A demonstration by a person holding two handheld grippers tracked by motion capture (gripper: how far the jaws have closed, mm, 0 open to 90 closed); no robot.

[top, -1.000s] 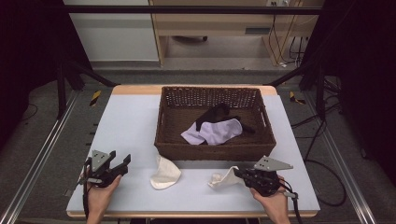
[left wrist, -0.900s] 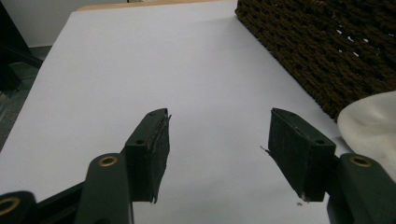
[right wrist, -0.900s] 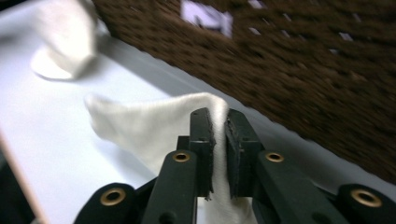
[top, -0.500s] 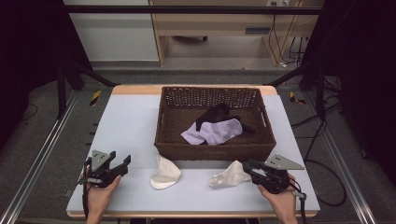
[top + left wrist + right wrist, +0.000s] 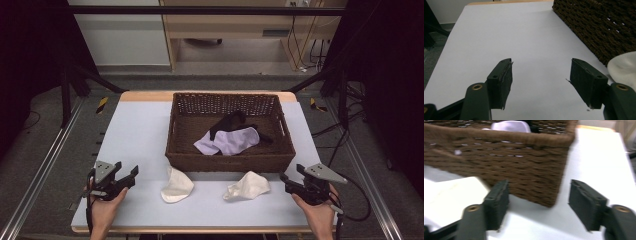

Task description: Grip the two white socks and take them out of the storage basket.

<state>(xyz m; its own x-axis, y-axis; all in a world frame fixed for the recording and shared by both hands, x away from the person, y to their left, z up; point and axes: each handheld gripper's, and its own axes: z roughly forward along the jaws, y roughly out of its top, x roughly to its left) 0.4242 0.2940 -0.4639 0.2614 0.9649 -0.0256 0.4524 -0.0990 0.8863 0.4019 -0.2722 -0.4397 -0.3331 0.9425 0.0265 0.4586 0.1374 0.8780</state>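
A second earlier the right tongs were closed on the cream sock in front of the wicker basket; their jaws have just been opening, nothing is between them now, and they have been drawn back toward the basket's right front corner. The sock is left crumpled on the desk just before the basket. The left tongs are seen unmoved, jaws wide and empty, left of a second cream sock. A lilac sock inside the basket is shown fully in the high view; its top is glimpsed in the right gripper view.
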